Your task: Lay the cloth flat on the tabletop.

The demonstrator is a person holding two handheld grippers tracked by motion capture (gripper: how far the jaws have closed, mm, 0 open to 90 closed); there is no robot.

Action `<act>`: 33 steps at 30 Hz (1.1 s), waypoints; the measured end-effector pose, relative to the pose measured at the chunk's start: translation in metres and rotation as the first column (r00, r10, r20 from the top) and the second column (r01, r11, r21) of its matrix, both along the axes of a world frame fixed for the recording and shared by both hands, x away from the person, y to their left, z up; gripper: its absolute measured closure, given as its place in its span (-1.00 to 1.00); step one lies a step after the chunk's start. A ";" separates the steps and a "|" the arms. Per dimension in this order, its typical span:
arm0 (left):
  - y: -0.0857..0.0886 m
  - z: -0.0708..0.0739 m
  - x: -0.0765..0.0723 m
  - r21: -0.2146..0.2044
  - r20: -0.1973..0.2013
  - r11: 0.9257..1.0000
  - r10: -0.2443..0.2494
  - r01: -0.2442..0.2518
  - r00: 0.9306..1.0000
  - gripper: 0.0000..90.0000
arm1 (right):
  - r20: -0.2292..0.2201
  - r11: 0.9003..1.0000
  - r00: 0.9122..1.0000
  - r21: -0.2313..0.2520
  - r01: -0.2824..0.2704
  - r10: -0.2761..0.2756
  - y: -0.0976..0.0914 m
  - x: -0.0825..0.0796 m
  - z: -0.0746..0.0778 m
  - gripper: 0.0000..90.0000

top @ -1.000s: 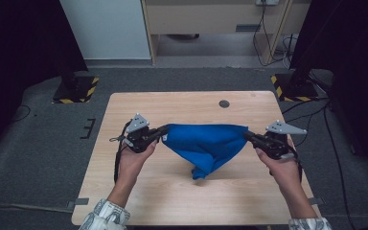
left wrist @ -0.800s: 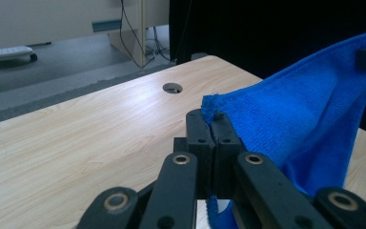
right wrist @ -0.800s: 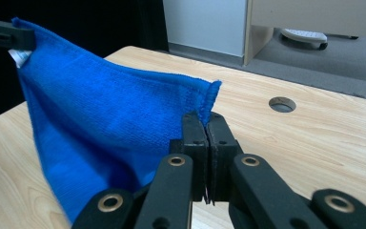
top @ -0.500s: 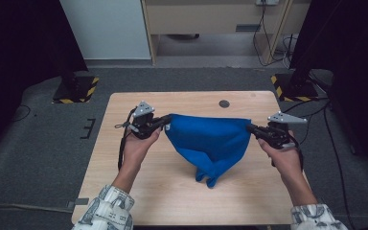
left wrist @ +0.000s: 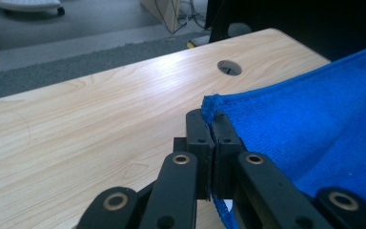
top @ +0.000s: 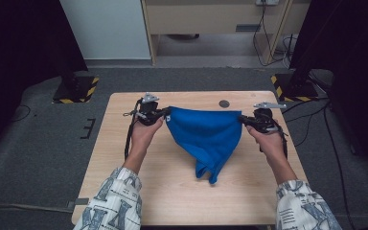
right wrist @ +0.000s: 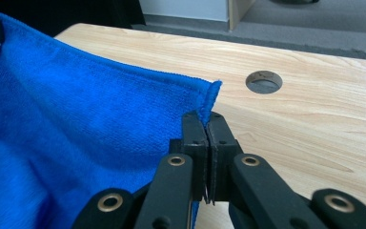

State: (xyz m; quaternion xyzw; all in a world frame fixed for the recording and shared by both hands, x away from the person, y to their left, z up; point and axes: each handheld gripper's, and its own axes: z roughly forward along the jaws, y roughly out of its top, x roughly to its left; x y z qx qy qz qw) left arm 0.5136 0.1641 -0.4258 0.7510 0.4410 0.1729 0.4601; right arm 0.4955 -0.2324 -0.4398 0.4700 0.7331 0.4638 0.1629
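the blue cloth [top: 206,136] hangs stretched between the 2 claws over the middle of the wooden surface [top: 124,158], its top hem pulled taut from 9 o'clock to 3 o'clock in the high view, the rest sagging to a point toward 6 o'clock, where the lowest fold seems to rest on or just above the wood. the left claw [top: 165,114] is pinched fully closed on the cloth's left top corner; in the left gripper view the hem [left wrist: 209,102] pokes up between the pressed pads. the right claw [top: 242,120] is likewise clamped tight on the right top corner [right wrist: 212,93]. the cloth looks like soft, light microfibre: limp, no stiffness of its own, not fragile, with enough nap that it should not slip easily. the stitched corners are the sensible places to grip, since the doubled hem gives the pads something thicker to bite. its long axis now runs along the taut top edge, from claw to claw, parallel to the surface's far edge. a round cable hole [top: 224,103] sits just beyond the hem at about 12 o'clock.
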 end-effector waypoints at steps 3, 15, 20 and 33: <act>-0.001 -0.009 0.006 0.020 -0.015 1.000 0.012 -0.012 1.000 0.96 | -0.006 1.000 1.000 -0.018 0.010 -0.010 0.002 0.008 -0.005 0.97; -0.002 -0.026 0.018 0.071 -0.012 0.996 0.063 -0.062 0.998 0.96 | -0.017 0.996 0.998 -0.069 0.055 -0.056 0.018 0.031 -0.023 0.97; -0.003 -0.033 0.022 0.093 -0.019 0.994 0.065 -0.063 0.998 0.96 | -0.027 0.993 0.997 -0.100 0.063 -0.066 0.027 0.039 -0.032 0.97; -0.002 -0.052 0.035 0.104 -0.037 0.988 0.122 -0.118 0.992 0.39 | -0.060 0.988 0.995 -0.140 0.067 -0.076 0.040 0.055 -0.048 0.49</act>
